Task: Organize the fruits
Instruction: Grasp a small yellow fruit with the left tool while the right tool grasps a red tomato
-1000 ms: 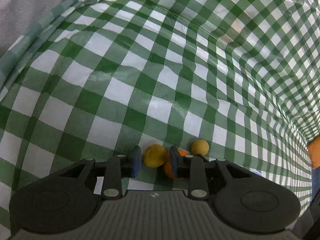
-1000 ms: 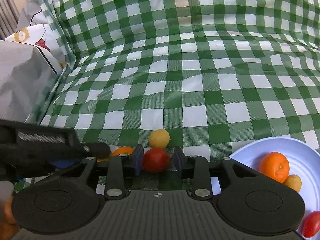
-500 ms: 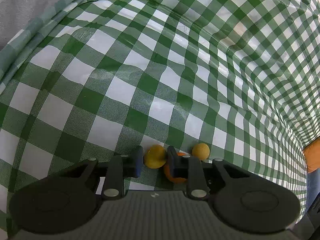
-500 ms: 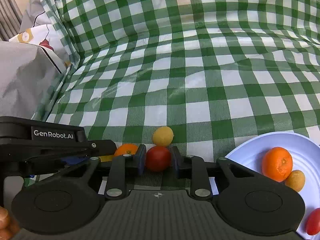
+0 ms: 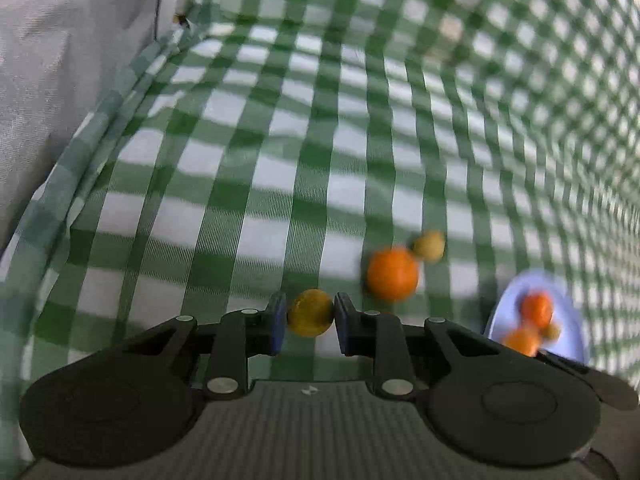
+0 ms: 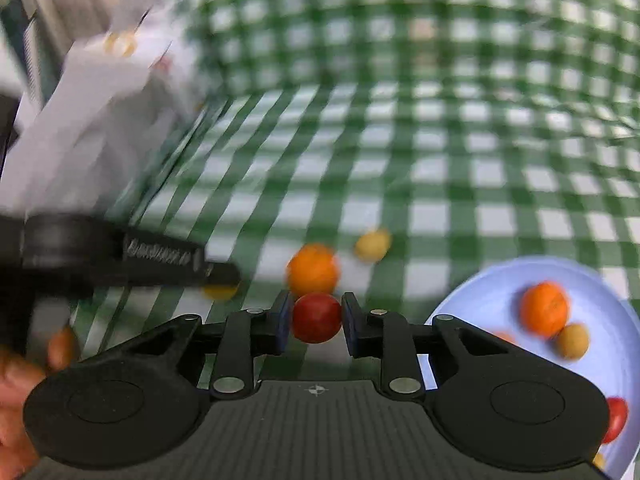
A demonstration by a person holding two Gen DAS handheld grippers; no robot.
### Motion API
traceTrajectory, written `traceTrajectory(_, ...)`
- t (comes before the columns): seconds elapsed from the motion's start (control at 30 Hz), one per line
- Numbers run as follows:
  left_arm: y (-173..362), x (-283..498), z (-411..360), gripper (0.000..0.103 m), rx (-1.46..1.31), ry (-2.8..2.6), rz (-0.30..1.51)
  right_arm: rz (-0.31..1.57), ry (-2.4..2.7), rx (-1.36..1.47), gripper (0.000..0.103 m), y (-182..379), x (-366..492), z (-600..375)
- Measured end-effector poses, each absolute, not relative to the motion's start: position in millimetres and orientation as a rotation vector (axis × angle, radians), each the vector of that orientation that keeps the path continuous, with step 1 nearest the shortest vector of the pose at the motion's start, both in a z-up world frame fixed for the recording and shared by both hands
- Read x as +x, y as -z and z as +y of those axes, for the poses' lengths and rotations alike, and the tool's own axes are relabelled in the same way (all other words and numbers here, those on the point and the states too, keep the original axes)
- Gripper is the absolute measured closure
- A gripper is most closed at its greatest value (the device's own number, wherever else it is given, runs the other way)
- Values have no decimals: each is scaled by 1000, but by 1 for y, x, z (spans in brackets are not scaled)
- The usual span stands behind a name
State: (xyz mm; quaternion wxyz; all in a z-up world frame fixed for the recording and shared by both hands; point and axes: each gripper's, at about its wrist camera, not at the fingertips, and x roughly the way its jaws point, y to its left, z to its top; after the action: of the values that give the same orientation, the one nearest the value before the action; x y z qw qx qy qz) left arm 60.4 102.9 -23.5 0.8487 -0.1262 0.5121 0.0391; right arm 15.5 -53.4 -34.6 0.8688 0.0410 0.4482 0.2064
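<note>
Our left gripper (image 5: 310, 313) clamps a yellow fruit (image 5: 310, 312); our right gripper (image 6: 316, 317) clamps a red fruit (image 6: 316, 317). An orange (image 6: 313, 269) and a small yellow fruit (image 6: 372, 244) lie on the checked cloth (image 6: 440, 160), near the plate (image 6: 500, 280).

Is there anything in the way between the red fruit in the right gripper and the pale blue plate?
Nothing visible blocks it. The round red fruit sits between the right gripper fingers; the pale blue plate lies to its right, across bare checked cloth.
</note>
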Motion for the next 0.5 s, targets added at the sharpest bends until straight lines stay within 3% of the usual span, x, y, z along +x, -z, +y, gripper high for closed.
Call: traceTrajectory(0.5, 32, 57, 89, 75, -148, -50, 1091, 967, -465, -22, 73, 42, 6, -43)
